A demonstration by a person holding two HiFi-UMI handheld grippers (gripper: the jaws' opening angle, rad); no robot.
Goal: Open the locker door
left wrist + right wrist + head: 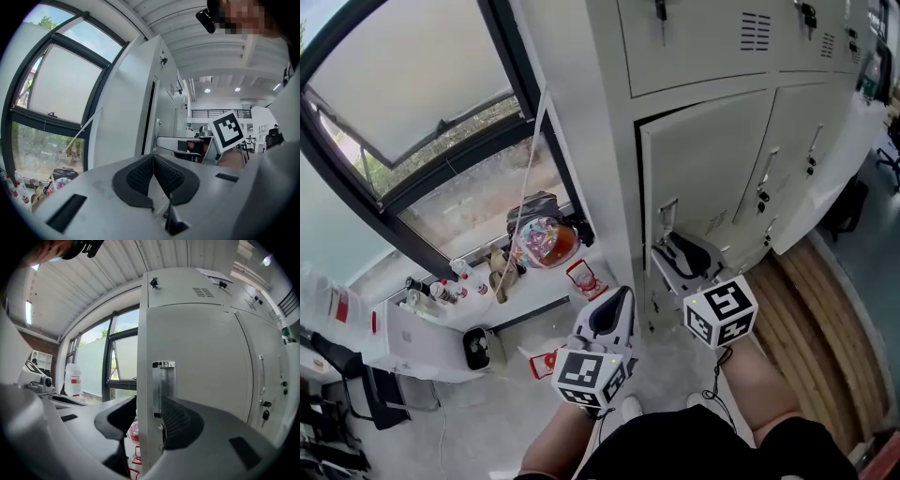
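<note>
Grey floor [469, 417], window [422, 103] left, white lockers [703, 47] right, locker door [708, 164] ajar.

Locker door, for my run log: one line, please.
grey metal locker door ajar | right gripper open astride its edge | left gripper shut

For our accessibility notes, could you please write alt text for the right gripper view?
The right gripper, jaws open, straddles the edge of a pale grey locker door, beside its metal handle. A window shows at the left.

Locker door [197, 380] bottom hidden behind right gripper [148, 414] body, upper lockers [703, 42] cut by top edge, windowsill clutter [441, 292] too small to identify.
</note>
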